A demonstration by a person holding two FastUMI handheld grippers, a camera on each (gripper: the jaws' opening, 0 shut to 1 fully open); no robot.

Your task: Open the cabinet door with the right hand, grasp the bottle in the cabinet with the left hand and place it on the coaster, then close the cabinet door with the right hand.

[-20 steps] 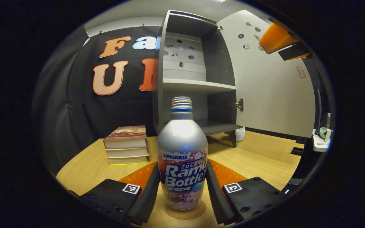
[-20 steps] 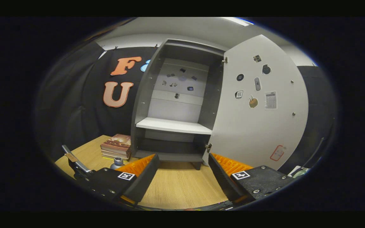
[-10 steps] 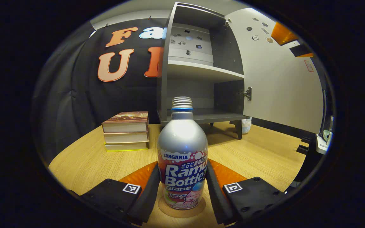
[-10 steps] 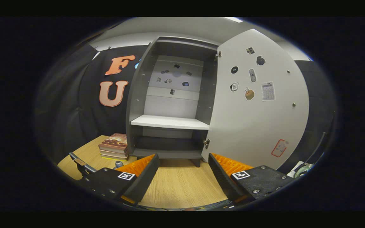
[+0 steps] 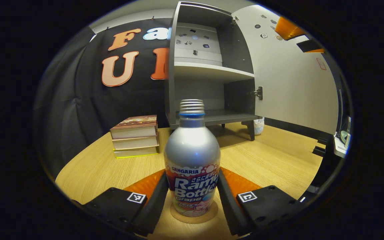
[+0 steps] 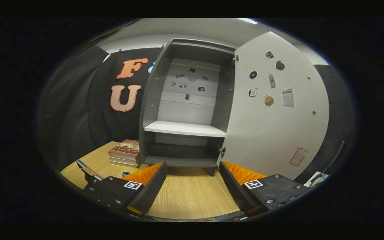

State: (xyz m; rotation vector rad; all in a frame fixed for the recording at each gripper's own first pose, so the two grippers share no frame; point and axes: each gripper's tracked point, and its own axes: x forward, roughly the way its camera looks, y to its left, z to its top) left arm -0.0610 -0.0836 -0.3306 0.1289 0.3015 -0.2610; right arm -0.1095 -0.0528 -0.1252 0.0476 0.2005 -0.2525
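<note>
A silver bottle (image 5: 192, 156) with a coloured label stands upright on a round brown coaster (image 5: 213, 212) on the wooden table. My left gripper (image 5: 192, 186) sits around its lower half, open, with the jaws just off the label on both sides. The grey cabinet (image 5: 208, 66) behind is empty and its white door (image 5: 295, 76) is swung wide to the right. In the right gripper view, my right gripper (image 6: 193, 168) is open and holds nothing, facing the cabinet (image 6: 185, 110) and its door (image 6: 275, 116). The bottle's cap (image 6: 125, 173) peeks out beside its left finger.
A stack of three books (image 5: 135, 136) lies on the table (image 5: 272, 160) left of the cabinet. An orange finger of the other gripper (image 5: 290, 30) hangs high near the door. Small stickers dot the door's inner face and the cabinet's back wall.
The left gripper lowered the bottle onto the coaster, then its jaws eased slightly apart and the bottle shifted within them. The right gripper drifted a little in front of the cabinet.
</note>
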